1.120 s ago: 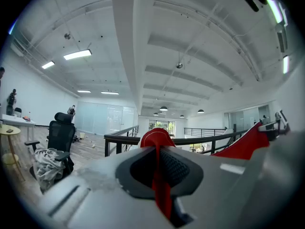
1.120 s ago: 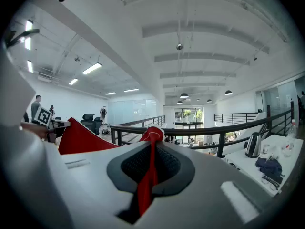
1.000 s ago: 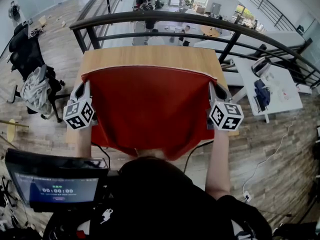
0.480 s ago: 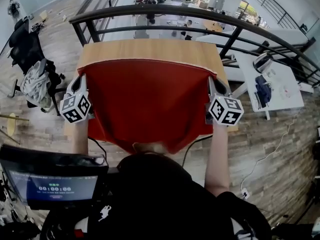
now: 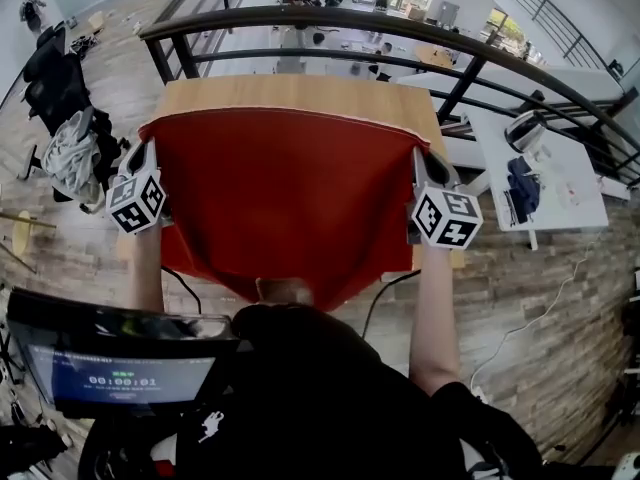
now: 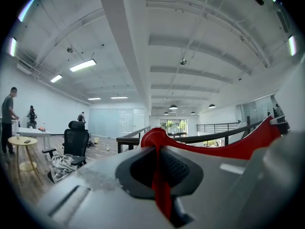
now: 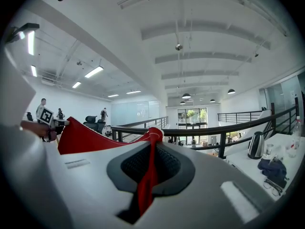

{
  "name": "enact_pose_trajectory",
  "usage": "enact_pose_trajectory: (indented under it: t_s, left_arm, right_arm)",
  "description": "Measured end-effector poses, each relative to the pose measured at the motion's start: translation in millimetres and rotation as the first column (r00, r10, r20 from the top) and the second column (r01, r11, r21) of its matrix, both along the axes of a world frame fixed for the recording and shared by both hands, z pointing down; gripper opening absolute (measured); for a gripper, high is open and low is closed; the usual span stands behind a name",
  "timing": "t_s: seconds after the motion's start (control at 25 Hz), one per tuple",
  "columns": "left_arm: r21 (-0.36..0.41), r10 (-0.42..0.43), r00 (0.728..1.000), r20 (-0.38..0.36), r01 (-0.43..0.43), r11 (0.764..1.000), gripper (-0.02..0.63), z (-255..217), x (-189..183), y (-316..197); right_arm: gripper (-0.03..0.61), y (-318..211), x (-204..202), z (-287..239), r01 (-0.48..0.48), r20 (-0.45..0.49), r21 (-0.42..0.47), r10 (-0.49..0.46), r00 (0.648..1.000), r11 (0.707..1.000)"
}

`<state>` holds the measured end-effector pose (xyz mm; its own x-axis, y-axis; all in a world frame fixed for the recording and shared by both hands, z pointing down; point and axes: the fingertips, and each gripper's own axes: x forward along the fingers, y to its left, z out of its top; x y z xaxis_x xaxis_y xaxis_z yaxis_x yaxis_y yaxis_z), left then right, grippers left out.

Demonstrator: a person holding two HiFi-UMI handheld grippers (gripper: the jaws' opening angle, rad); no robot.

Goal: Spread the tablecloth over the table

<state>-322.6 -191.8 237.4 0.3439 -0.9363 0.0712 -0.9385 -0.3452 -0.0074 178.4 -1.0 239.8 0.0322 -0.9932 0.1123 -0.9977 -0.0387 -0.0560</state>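
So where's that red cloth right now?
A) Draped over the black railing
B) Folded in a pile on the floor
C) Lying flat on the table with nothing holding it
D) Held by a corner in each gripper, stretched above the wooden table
D: the left gripper and the right gripper are each shut on a corner of the red tablecloth, which hangs stretched between them over the wooden table.

Clamps a bunched corner of the red tablecloth [image 7: 86, 138] tight between the fingers [image 7: 167, 168] of the right gripper [image 7: 151, 144]. Stretches off leftward in a raised edge to the left gripper [image 7: 46, 116]. Beyond, a black railing [image 7: 214, 130]; at right, a kettle [image 7: 256, 145] on a white worktop [image 7: 248, 167]
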Motion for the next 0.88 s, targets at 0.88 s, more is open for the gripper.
enact_pose_trajectory:
  t_s: [0.88]
  left_arm:
    - [0.014,-0.115,0.993,-0.004,0.115,0.993,0.009,-20,4,-146]
  right_arm:
    - [0.012,-125,63,-15,-0.129,-0.113,-0.009,0.127,0.985,0.992]
